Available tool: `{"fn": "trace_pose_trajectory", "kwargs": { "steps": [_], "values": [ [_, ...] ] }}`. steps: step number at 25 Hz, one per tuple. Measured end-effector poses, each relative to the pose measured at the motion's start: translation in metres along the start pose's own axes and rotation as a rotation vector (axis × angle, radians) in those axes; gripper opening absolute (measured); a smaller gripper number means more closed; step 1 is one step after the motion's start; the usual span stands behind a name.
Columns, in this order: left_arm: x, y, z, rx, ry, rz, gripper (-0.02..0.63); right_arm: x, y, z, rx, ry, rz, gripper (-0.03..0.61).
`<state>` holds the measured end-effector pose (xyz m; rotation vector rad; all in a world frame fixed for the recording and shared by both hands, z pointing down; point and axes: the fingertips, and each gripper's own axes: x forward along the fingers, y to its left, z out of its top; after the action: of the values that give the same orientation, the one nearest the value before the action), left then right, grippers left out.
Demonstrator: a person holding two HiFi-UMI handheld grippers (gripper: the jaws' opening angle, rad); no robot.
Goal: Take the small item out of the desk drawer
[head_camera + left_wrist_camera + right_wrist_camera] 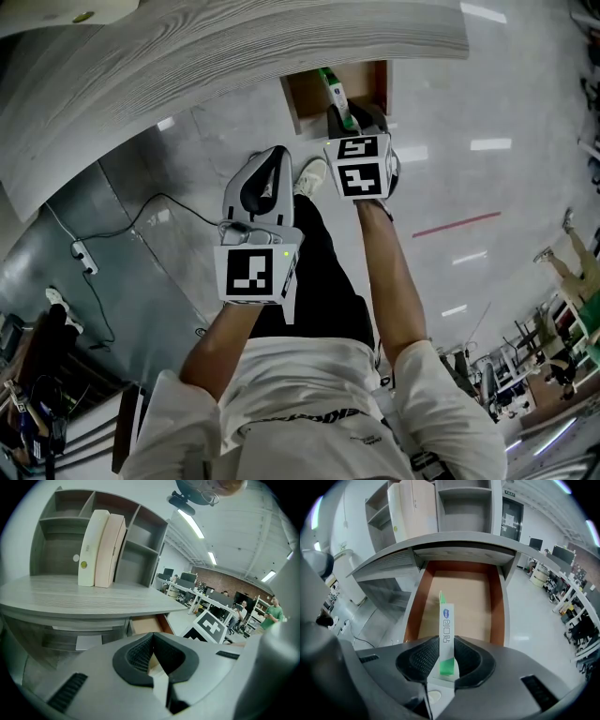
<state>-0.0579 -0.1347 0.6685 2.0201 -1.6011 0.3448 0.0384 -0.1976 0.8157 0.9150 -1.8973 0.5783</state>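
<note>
The small box (445, 620), a slim white-and-green carton, stands on edge between your right gripper's (446, 651) jaws. Its far end points out over the middle of the open drawer (415, 606). The jaws are narrowed on it and the ribbed pads look to be pressing its two flat faces, though how firm that contact is can't be read from here. Holding it by the broad faces makes sense, since the thin carton would twist if pinched along its edges. The grip sits at the near end, so most of the length runs far from the pads and will sway if you swing quickly.

The drawer's floor shows nothing else, with its brown walls well apart from the box on the left and right. The tight edge is above and far. The desk top (454, 541) overhangs the far part of the drawer, and the box tip points toward it. Your free room is toward you and upward, so draw back before lifting.

Your left gripper (153, 644) has its jaws together on nothing. It is held near and to the left, apart from the drawer, which keeps it out of the right arm's path.
</note>
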Motion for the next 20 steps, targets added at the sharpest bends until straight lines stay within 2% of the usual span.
{"fn": "trace_pose_trajectory", "kwargs": {
  "steps": [5,11,20],
  "values": [
    [-0.007,-0.006,0.004,-0.023,0.0,-0.037,0.015,-0.015,0.006,0.01,0.013,-0.037,0.019,0.124],
    [-0.03,-0.021,0.01,0.0,-0.018,-0.048,0.015,-0.053,0.012,0.012,0.013,-0.081,0.024,0.124],
    [-0.079,-0.038,0.054,0.022,-0.07,-0.053,0.015,-0.149,0.025,0.03,0.054,-0.208,0.002,0.124]
  ]
}}
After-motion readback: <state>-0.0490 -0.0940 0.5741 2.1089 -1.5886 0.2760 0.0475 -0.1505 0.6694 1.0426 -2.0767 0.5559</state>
